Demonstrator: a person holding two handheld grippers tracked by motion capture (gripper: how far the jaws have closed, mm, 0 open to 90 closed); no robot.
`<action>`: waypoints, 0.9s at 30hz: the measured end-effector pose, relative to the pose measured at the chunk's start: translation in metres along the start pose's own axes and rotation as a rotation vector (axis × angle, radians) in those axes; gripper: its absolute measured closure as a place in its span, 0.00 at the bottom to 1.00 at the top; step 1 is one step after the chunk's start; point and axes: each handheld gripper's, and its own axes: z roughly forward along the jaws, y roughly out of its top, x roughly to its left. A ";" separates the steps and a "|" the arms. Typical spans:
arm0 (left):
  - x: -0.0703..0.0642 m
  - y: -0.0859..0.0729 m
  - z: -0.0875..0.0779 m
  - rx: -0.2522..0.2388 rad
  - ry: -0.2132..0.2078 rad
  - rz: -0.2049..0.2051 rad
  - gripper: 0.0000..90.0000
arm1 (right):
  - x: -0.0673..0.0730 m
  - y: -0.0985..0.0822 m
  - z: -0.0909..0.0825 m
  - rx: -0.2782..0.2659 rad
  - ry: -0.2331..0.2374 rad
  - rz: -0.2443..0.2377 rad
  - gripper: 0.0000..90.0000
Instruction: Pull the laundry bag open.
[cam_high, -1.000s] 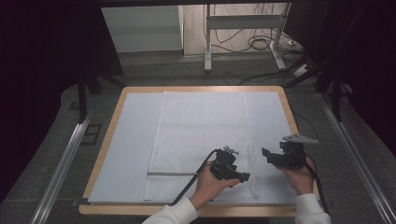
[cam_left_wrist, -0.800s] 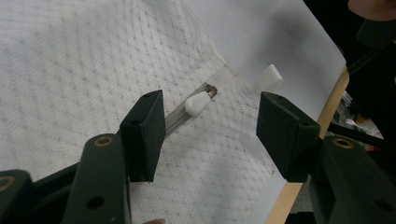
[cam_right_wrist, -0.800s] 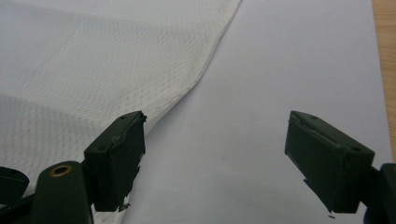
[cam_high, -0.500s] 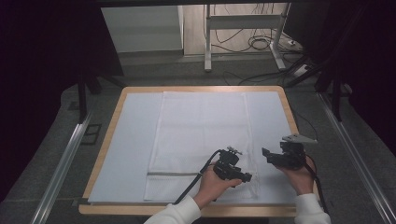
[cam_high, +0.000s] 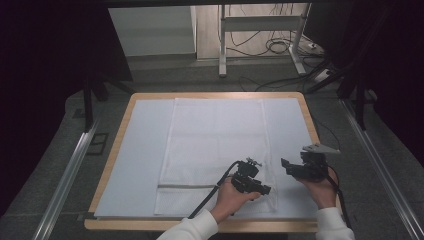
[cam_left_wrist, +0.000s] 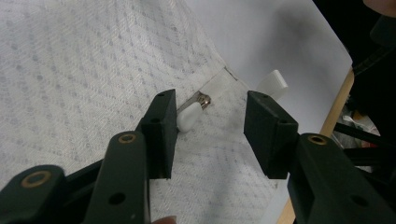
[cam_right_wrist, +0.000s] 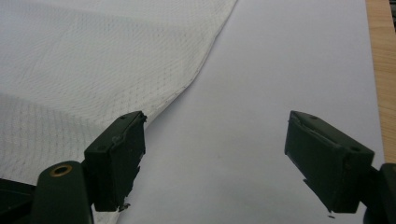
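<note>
No writing, label, brand, number or sign could be read anywhere in these views.

A white woven cloth (cam_high: 215, 150) lies flat on a pale sheet (cam_high: 135, 165) covering the wooden-edged table (cam_high: 311, 125), running from its far edge to its near edge, slightly right of centre. The left gripper (cam_high: 264, 190) sits over the cloth's near right corner. The right gripper (cam_high: 284, 164) hovers just right of the cloth, over the sheet.
</note>
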 end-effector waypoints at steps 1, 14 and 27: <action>0.000 0.000 0.000 -0.001 0.001 -0.001 0.62 | 0.000 0.000 0.000 0.000 -0.001 -0.001 0.22; -0.001 0.000 0.006 -0.006 -0.002 -0.001 0.77 | -0.001 0.000 0.000 -0.002 -0.006 -0.001 0.22; 0.003 -0.002 0.005 -0.017 0.004 0.026 0.94 | -0.002 -0.001 -0.001 0.001 -0.010 0.001 0.22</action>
